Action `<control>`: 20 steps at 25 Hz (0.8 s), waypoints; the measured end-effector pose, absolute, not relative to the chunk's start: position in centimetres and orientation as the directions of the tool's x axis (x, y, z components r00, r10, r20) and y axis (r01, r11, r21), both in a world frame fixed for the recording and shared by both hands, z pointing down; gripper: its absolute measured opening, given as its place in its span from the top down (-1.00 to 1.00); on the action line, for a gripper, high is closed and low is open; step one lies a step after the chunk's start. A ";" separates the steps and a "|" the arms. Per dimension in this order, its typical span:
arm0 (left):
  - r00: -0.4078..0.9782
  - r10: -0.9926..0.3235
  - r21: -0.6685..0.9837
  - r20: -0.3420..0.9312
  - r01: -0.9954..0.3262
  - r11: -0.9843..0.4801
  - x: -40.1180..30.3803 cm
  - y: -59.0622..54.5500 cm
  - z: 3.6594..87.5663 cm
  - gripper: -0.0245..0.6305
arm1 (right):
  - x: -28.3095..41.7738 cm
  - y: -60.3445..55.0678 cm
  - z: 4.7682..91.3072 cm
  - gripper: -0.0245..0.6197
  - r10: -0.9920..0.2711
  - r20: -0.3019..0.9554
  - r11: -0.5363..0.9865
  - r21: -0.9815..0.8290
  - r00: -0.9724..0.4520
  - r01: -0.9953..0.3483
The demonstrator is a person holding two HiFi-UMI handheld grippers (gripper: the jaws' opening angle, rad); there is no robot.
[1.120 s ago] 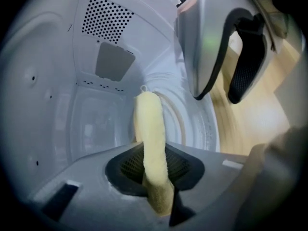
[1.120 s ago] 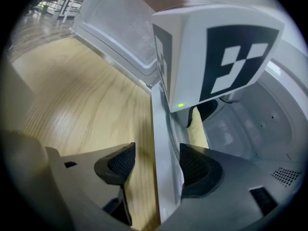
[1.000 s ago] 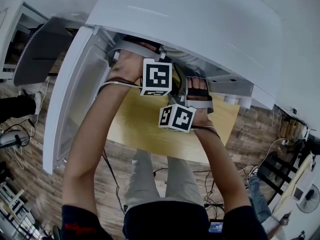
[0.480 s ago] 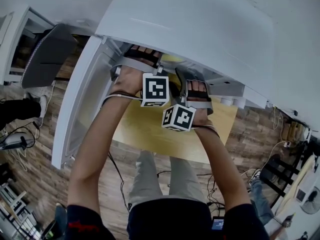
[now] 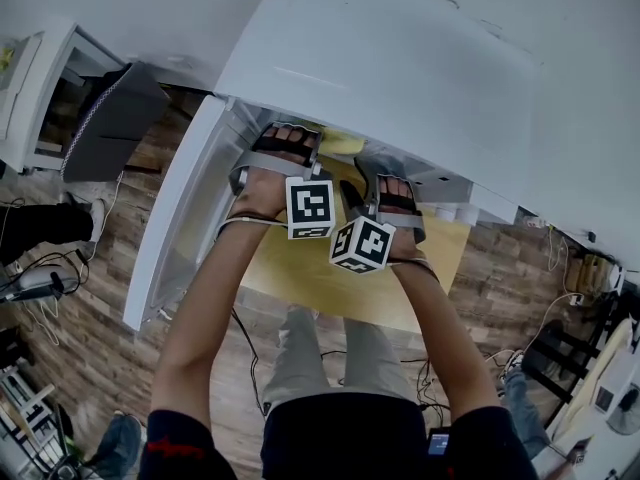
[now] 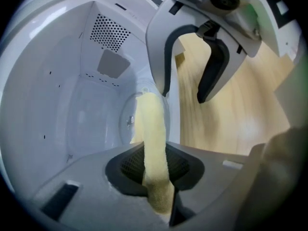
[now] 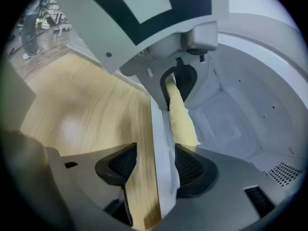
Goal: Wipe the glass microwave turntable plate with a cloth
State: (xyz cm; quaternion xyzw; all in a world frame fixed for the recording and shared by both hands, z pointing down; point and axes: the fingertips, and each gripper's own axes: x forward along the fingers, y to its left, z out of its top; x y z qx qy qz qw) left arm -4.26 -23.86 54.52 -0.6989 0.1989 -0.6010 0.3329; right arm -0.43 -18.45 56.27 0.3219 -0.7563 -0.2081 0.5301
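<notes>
Both grippers reach into the open white microwave [image 5: 400, 68]. My left gripper [image 6: 156, 177] is shut on a rolled yellow cloth [image 6: 151, 129], which hangs forward over the clear glass turntable plate [image 6: 130, 119] on the oven floor. The cloth also peeks out in the head view [image 5: 340, 145]. My right gripper [image 7: 151, 165] is open and has just been closing. The plate's clear rim [image 7: 171, 153] and the pale front sill run between its jaws. The right pad is at the rim and the left pad stands off. Its dark fingers [image 6: 211, 76] show above the plate.
The microwave door [image 5: 170, 238] hangs open at the left. The oven sits on a light wooden table [image 5: 330, 278]. A grey chair [image 5: 110, 118] stands at far left, and cables lie on the wood floor. The cavity's back wall has a vent grille [image 6: 113, 32].
The head view has drifted, so the microwave sits lower in the picture. The two marker cubes have drawn closer together, with the left one moving toward the right one.
</notes>
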 end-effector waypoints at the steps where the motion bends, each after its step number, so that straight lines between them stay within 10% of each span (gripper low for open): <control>1: 0.198 -0.673 -0.698 0.713 0.109 -0.708 -4.4 -23.5 54.5 0.70 | -0.4 -18.1 56.1 0.14 -0.702 0.671 0.712 0.650 -0.239 -0.266; 20: 0.296 -0.644 -0.461 0.706 -0.497 -0.735 -8.2 -17.1 47.6 0.70 | 0.2 -15.5 44.1 0.82 -0.737 0.575 0.666 0.528 -0.356 -0.527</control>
